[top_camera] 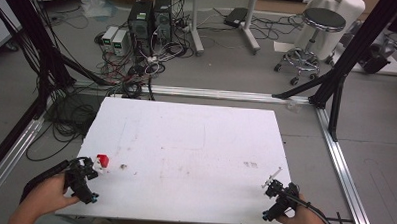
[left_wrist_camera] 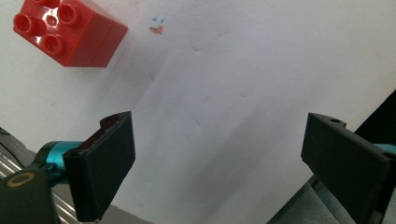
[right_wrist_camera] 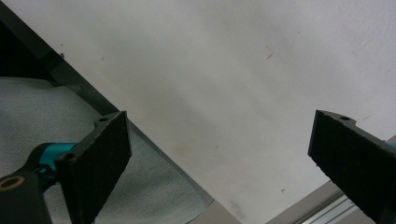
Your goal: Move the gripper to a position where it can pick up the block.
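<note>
A small red plastic building brick (top_camera: 103,160) lies on the white rectangular table board (top_camera: 195,142), near its left edge and just ahead of the left gripper (top_camera: 92,171). The left gripper view brings the brick (left_wrist_camera: 70,31) close enough to show four round studs on top, plus tiny red and blue marks (left_wrist_camera: 158,27) beside it. That gripper's (left_wrist_camera: 217,161) jaws stand wide apart, holding nothing. The right gripper (top_camera: 274,187) sits at the near right corner; its own view (right_wrist_camera: 219,161) shows jaws spread apart over bare board and grey cloth (right_wrist_camera: 42,116).
</note>
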Tool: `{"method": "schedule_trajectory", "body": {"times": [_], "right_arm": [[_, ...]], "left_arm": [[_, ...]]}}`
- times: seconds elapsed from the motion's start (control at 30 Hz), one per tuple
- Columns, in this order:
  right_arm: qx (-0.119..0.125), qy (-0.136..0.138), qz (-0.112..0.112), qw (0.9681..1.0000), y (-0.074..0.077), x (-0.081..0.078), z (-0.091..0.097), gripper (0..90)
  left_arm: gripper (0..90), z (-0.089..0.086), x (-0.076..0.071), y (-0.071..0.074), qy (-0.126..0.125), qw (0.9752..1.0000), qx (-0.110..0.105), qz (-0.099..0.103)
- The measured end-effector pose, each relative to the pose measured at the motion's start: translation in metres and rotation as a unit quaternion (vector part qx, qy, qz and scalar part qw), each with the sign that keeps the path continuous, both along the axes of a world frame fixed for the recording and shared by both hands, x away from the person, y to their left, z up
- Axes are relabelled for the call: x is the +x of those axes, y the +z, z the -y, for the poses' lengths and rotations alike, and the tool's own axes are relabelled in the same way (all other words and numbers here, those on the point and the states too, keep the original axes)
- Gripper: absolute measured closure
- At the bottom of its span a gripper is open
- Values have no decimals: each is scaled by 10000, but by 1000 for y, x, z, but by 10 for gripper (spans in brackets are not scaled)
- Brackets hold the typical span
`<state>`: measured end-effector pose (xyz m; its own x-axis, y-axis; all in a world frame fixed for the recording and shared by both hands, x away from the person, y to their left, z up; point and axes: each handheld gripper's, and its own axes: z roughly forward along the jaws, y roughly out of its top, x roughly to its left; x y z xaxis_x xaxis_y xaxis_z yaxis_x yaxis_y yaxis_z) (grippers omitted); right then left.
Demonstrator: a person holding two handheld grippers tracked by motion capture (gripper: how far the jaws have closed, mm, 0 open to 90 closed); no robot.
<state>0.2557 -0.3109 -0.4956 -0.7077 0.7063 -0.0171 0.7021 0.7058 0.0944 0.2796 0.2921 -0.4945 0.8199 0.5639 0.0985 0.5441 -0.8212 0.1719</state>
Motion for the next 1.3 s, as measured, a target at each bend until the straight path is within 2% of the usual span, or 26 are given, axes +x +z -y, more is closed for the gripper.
{"method": "schedule_trajectory", "body": {"times": [0.2, 0.27, 0.37, 0.43, 0.5, 0.53, 0.6, 0.67, 0.73, 0.8, 0.9, 1.03, 1.13, 1.2, 1.3], "right_arm": [[45, -50, -51, 10000, -2, 0, 3, 53], [65, -48, -40, 10000, -2, 0, 4, 53], [52, -30, -46, 10000, -2, 0, 4, 53], [60, -10, -56, 10000, -2, 0, 3, 53], [55, -4, -52, 10000, -2, 0, 3, 53], [67, 9, -39, 10000, -3, 0, 2, 53], [52, 7, -52, 10000, -2, 0, 2, 53], [54, 31, -55, 10000, -3, 0, 1, 53], [40, 34, -67, 10000, -4, 0, 0, 53], [25, 40, -89, 9999, -5, 1, -1, 53], [-23, 60, -101, 9999, -6, 1, -2, 53], [-21, 54, -119, 9999, -7, 1, -3, 53], [4, 82, -144, 9999, -8, 0, -3, 53], [21, 45, -142, 9999, -9, -1, -2, 52], [33, 52, -160, 9999, -11, -2, 0, 53]], "left_arm": [[97, -1, 0, 1, 5, 10000, -31, 23], [87, -2, 0, 4, -51, 9999, -54, 112], [88, -2, 0, 4, -148, 9998, -101, 62], [87, -5, 2, 5, -292, 9995, -71, 81], [88, -6, 4, 7, -322, 9994, -75, 65], [87, -10, 7, 11, -435, 9990, -29, 25], [88, -12, 9, 13, -506, 9987, -20, 67], [88, -15, 12, 18, -632, 9980, 2, 61], [88, -20, 18, 24, -895, 9958, 97, 139], [88, -21, 20, 26, -954, 9952, 121, 165], [88, -24, 28, 33, -1244, 9919, 187, 173], [88, -25, 33, 35, -1388, 9900, 206, 145], [88, -27, 39, 38, -1471, 9886, 304, 93], [88, -28, 41, 38, -1461, 9889, 250, 57], [87, -27, 44, 37, -1507, 9881, 299, 39]]}}
